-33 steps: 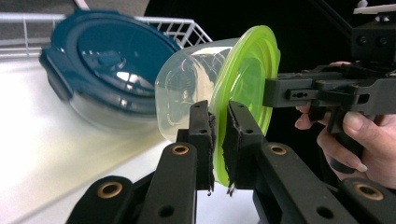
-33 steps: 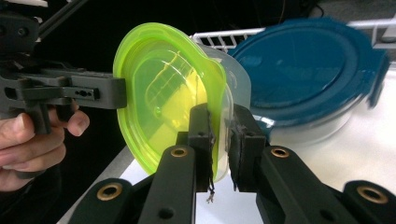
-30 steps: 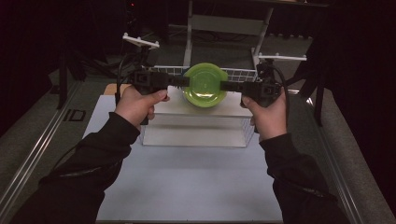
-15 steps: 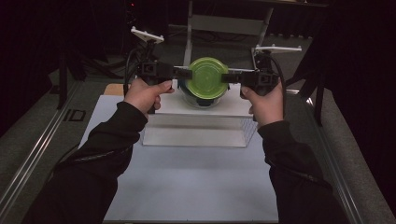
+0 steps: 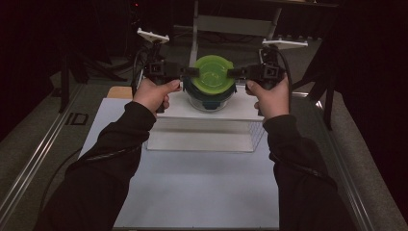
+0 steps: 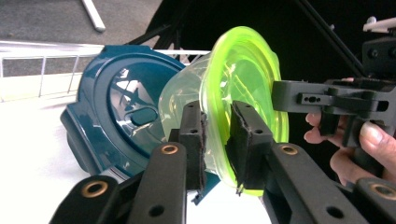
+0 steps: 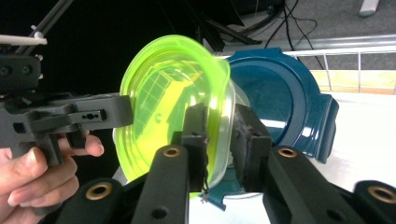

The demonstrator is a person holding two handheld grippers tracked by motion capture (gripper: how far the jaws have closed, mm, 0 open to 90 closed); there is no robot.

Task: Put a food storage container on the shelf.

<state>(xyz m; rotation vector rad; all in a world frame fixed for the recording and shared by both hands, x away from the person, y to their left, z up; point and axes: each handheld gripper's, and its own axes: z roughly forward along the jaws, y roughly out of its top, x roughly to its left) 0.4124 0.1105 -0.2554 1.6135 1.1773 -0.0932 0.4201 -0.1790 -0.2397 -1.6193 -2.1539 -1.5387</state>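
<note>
Our left gripper [image 6: 215,140] has its two black jaws clamped across the rim of a lime-green lidded container [image 6: 233,88], one pad on the translucent wall below the lip and one on the lid face; our right gripper [image 7: 219,142] pinches the opposite edge the same way, so both are closed on the same piece. Between the two sets of jaws the container [image 5: 211,74] hangs in the air, held from both sides, just above a teal lid [image 5: 209,101] that sits behind and under it on a white platform [image 5: 240,109]. We judge the container light and empty, since its clear body shows nothing inside, and fairly thin: the plastic looks flexible, so a hard squeeze could bow the wall or pop the lid. Its glossy surface also looks slippery, and the raised lip, where the jaws sit now, seems the safest hold. It is round, the lid a bright translucent yellow-green, the bowl paler. Farther out, the teal lid [image 6: 116,112] is a stiffer, shiny moulding with side tabs. Past our hands [image 5: 154,94] a clear box [image 5: 202,139] stands under the platform on the pale table [image 5: 192,192].
</note>
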